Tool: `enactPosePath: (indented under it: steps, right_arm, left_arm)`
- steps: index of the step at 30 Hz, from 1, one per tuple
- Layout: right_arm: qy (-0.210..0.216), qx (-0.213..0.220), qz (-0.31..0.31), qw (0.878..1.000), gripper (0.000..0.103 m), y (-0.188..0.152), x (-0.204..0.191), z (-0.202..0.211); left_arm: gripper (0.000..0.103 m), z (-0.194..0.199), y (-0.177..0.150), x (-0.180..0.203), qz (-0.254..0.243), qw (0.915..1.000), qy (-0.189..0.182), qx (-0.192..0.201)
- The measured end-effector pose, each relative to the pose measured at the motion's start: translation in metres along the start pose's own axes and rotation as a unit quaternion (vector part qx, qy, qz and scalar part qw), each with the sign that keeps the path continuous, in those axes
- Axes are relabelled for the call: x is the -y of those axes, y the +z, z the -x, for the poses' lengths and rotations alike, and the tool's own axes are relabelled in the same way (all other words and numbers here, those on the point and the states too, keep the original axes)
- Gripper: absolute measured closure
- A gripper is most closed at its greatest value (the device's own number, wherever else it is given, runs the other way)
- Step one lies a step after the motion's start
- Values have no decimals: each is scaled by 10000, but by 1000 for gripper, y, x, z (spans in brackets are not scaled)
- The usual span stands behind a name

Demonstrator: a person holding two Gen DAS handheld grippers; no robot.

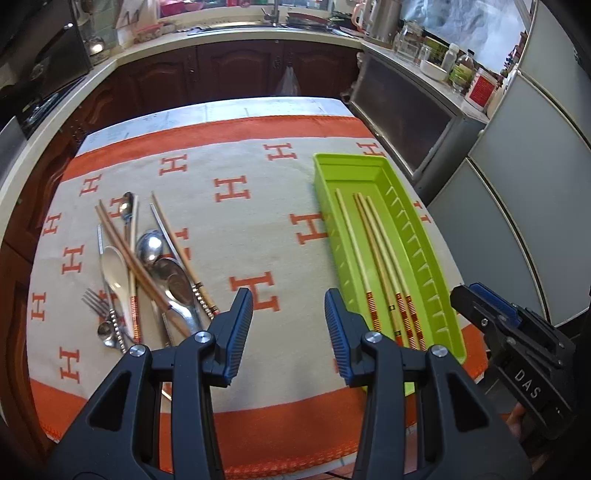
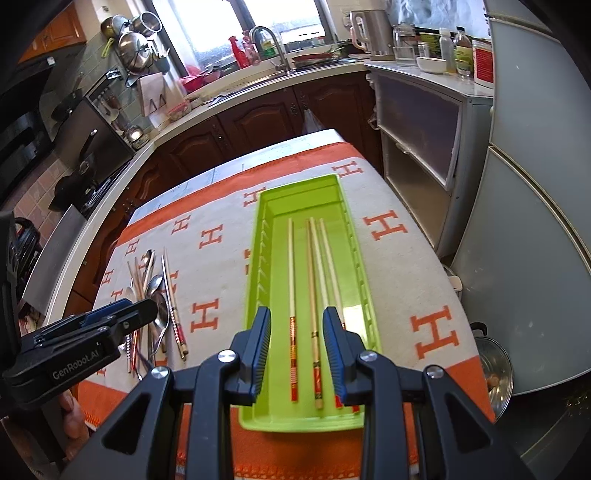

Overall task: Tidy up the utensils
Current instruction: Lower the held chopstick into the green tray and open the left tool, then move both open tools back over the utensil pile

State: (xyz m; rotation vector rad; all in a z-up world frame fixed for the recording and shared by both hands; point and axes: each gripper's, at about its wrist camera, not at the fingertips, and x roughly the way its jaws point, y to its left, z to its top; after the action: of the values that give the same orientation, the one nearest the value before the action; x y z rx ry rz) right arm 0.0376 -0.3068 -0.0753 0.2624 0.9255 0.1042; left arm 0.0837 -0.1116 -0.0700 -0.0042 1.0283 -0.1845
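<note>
With four chopsticks (image 2: 312, 295) laid in the green tray (image 2: 258, 258), both the left tool (image 1: 289, 321) and right tool (image 2: 297, 339) are held apart and empty (nothing gripped), so a return to the utensil pile (image 1: 147, 266) on the surface is judged next.

Home kitchen. L-shaped counter (image 2: 258, 92) over dark wood cabinets (image 2: 255, 122), sink with a gooseneck tap (image 2: 271, 48) under a window (image 2: 255, 18), pots and pans (image 2: 133, 40) hung on the tiled wall, electric kettle (image 2: 373, 33), jars and bottles (image 2: 447, 48) on a side cabinet, fridge (image 2: 535, 184) at right.
</note>
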Motion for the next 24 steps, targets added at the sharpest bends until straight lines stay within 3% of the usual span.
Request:
enactPosePath:
  steps: [13,24]
  right_arm:
    - [82,-118,354,9993,74,-17,-36,6]
    - [210,-337,741,9965,73,-21,-76,-8]
  left_arm:
    - [63,42,-34,-32,-137,9965,623,539]
    - [63,55,-47,-66,31,9946,800,667]
